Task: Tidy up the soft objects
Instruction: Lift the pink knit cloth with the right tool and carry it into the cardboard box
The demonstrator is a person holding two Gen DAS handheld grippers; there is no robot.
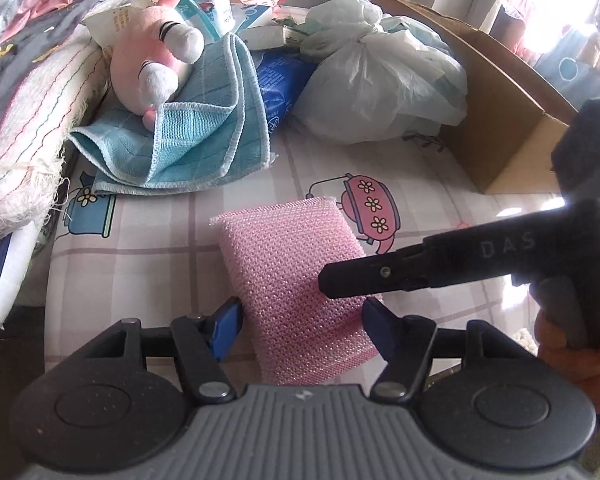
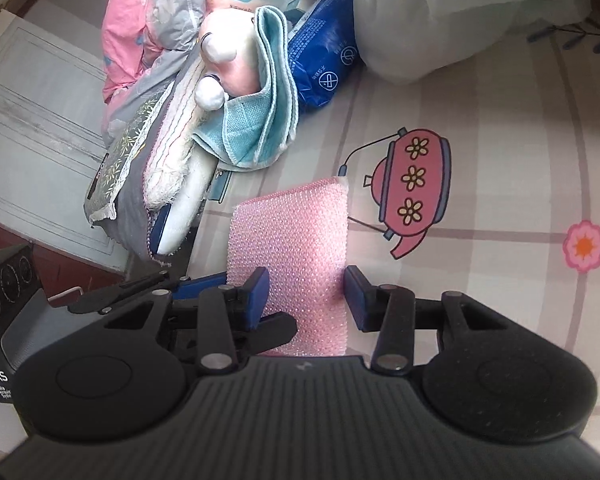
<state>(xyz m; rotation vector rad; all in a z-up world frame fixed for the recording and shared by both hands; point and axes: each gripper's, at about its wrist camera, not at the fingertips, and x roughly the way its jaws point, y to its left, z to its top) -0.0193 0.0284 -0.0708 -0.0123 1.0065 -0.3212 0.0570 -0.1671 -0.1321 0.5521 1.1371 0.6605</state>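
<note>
A pink mesh sponge (image 1: 284,272) lies flat on the checked tablecloth (image 1: 148,240) with a teapot print. My left gripper (image 1: 304,320) is low over the sponge's near end. It is open, with a blue pad just outside each long edge. My right gripper (image 1: 332,280) reaches in from the right, its black finger over the sponge's right side. In the right wrist view the same sponge (image 2: 292,240) runs between the pads of my right gripper (image 2: 306,296), which is open. One of the left gripper's fingers (image 2: 198,282) shows at the sponge's left edge.
A pink plush toy (image 1: 156,60) rests on a folded teal cloth (image 1: 204,140) behind the sponge. Beside them are a blue packet (image 1: 280,84) and a knotted white plastic bag (image 1: 380,80). A cardboard box (image 1: 500,128) stands at the right and a fringed white cloth (image 1: 32,128) at the left. A hand (image 1: 572,360) holds the right gripper's handle.
</note>
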